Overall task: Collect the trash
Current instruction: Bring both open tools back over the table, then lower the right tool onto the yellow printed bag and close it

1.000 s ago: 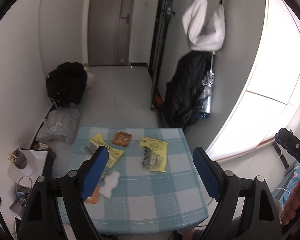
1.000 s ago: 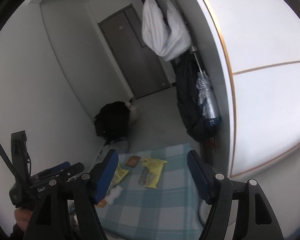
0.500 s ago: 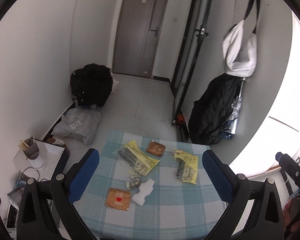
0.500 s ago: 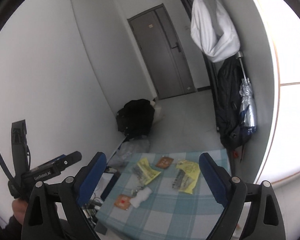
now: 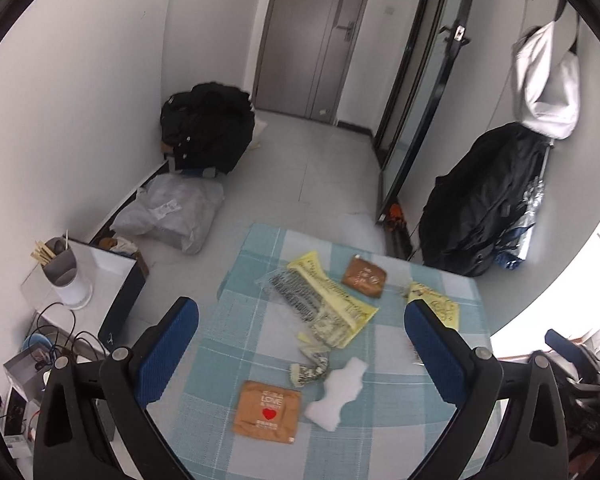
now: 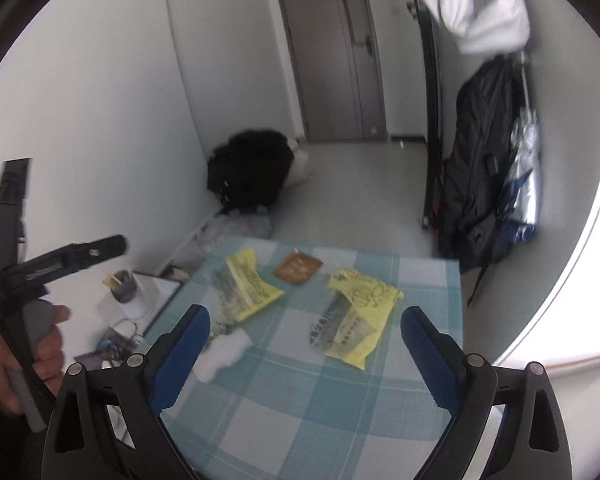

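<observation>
Wrappers scattered on checked tabletop [image 5: 392, 432]; left hand-held gripper [image 5: 300, 344] and right hand-held gripper [image 6: 305, 344] gape empty; right yellow wrapper [image 5: 436, 310] part-hidden behind finger.

In the left wrist view, the blue-padded right finger of the wide-open left gripper [image 5: 302, 354] hides most of a yellow printed plastic wrapper [image 5: 436, 302] at the right. The checked blue tablecloth [image 5: 384, 428] runs off the near edge. Print on the small crumpled wrapper [image 5: 309, 372] is too small to read. The right wrist view is blurred toward its far right.
</observation>
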Motion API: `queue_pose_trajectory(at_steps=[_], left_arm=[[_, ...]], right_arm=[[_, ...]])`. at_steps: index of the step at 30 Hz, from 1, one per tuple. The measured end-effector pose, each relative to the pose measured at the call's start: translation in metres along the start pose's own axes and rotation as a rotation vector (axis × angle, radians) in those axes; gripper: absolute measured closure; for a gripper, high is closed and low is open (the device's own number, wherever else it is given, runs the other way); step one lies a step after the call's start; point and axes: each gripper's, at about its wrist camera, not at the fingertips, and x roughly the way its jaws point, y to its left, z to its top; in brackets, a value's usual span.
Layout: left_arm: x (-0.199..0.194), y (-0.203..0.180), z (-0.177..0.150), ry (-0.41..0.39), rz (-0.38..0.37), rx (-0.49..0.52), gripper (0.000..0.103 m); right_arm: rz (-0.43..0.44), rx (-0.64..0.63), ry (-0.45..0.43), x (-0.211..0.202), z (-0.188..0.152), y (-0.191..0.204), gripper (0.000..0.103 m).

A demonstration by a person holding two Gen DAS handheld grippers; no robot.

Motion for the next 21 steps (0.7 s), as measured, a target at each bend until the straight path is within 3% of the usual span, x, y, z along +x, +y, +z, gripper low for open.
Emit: queue_pose_trajectory(at_steps=[3,10,21], left_arm=[[0.002,0.008,0.003,0.006,-0.002,-0.033,0.002],[0.017,0.021,0.008,0.062,0.019,-0.056,0.002],[0.029,0.021,0.007,0.117,0.004,-0.075,0.002]], right_arm=[[-0.001,0.042,0.112,0.039,0.006,-0.013,0.006],[-0.034,0.077,0.276,0.115,0.009,-0.042,0.006],[-0.131,0.075,0.382,0.183,-0.005,-0.058,0.006]])
